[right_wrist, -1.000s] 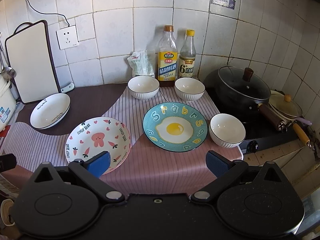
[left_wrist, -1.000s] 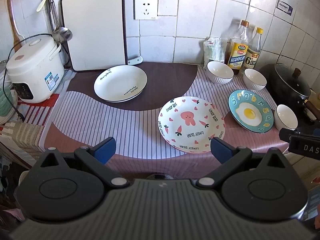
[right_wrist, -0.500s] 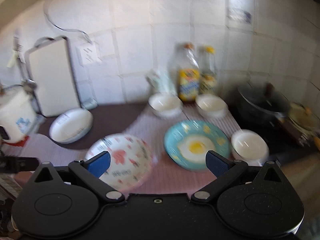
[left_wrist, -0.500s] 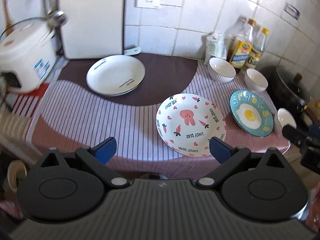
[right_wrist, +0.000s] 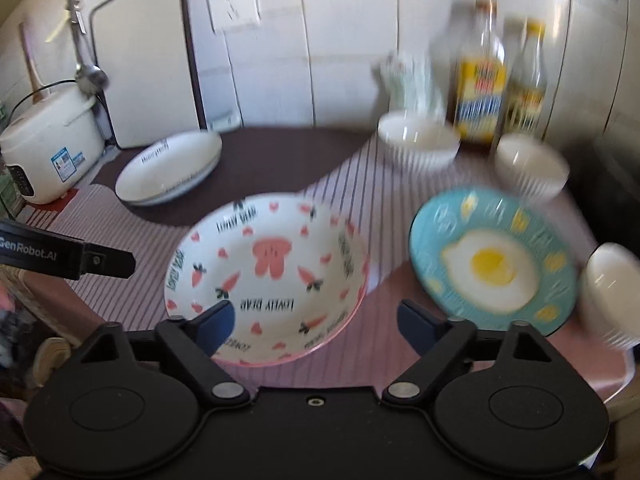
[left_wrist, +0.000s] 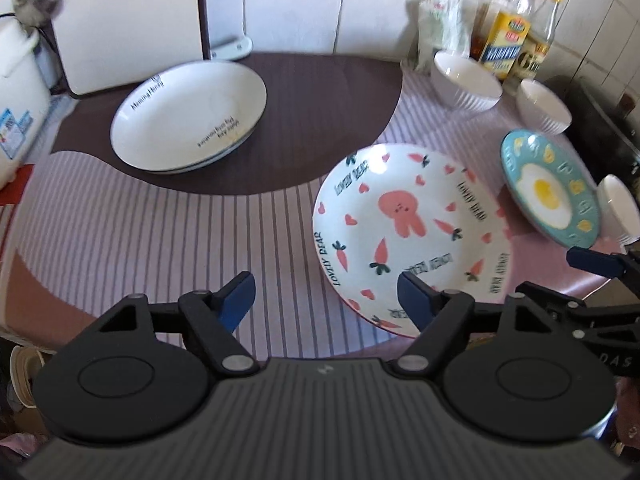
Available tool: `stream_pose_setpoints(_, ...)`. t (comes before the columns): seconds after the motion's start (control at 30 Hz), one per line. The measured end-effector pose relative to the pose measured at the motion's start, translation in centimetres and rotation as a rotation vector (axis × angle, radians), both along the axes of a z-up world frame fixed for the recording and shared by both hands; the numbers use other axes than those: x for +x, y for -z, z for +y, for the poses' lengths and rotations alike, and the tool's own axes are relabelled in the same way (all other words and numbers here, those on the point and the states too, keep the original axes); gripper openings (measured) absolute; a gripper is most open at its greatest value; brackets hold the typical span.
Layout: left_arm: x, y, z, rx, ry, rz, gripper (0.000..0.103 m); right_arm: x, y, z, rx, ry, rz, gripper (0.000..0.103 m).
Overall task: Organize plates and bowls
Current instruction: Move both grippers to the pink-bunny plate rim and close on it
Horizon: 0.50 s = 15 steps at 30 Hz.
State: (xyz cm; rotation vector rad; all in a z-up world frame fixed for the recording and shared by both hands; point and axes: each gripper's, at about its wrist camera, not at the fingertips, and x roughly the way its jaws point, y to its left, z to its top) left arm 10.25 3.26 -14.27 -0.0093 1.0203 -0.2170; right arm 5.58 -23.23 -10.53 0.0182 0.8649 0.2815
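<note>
The rabbit plate (left_wrist: pixel 408 236) serves as landmark: white, with a pink rabbit, carrots and hearts, lying on the striped cloth (left_wrist: pixel 160 224) that covers the bench. The left gripper (left_wrist: pixel 326 300) hangs above the plate's near-left edge, its jaws closing with only cloth and the plate's rim showing between them; its right blue finger overlaps the plate's near rim in the picture. Beyond the plate to the left lie stacked white plates (left_wrist: pixel 188 114) on a dark brown patch. To its right lies the teal egg plate (left_wrist: pixel 550 194), nearly touching. Behind it stand two white bowls (left_wrist: pixel 466 86) before blurred bottles (left_wrist: pixel 500 36). The right gripper (left_wrist: pixel 600 268) enters at the plate's right.
</note>
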Motion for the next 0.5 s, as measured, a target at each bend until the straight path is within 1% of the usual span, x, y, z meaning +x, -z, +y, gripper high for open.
stream_pose_setpoints(0.07, 0.7, 1.0, -0.1, -0.002, 0.007, 0.012, 0.075, 0.7, 1.2, -0.1, 0.03, 0.003, 0.045, 0.086)
stream_pose_setpoints(0.13, 1.3, 1.9, -0.3, -0.01, 0.021, 0.02, 0.075, 1.0, 2.1, -0.1, 0.045, 0.009, 0.056, 0.084)
stream_pose_setpoints(0.2, 1.9, 2.7, -0.7, 0.013, 0.031, 0.005, 0.073, 1.2, 3.0, 0.1, 0.048, 0.003, 0.072, 0.08)
stream_pose_setpoints(0.27, 2.3, 3.7, -1.0, 0.027, 0.042, -0.004, 0.071, 1.5, 3.9, 0.1, 0.063, 0.015, 0.094, 0.07)
stream_pose_setpoints(0.3, 2.5, 4.0, -1.1, 0.03, 0.045, -0.006, 0.068, 1.6, 4.3, 0.0, 0.08, 0.026, 0.104, 0.068)
stream_pose_setpoints(0.37, 2.9, 4.7, -1.3, 0.022, 0.055, -0.013, 0.062, 2.0, 5.2, -0.5, 0.118, 0.06, 0.118, 0.063)
stream_pose_setpoints(0.4, 3.1, 5.0, -1.4, 0.017, 0.06, -0.012, 0.057, 2.0, 5.5, -0.7, 0.139, 0.076, 0.114, 0.062)
stream_pose_setpoints(0.43, 3.3, 5.3, -1.5, 0.012, 0.062, -0.005, 0.05, 2.1, 5.8, -0.9, 0.156, 0.084, 0.11, 0.057)
stream_pose_setpoints(0.47, 3.5, 5.6, -1.6, 0.005, 0.062, 0.005, 0.046, 2.2, 6.1, -1.1, 0.167, 0.091, 0.111, 0.048)
stream_pose_setpoints(0.5, 3.8, 5.9, -1.7, -0.01, 0.056, 0.022, 0.034, 2.3, 6.3, -1.2, 0.172, 0.099, 0.116, 0.044)
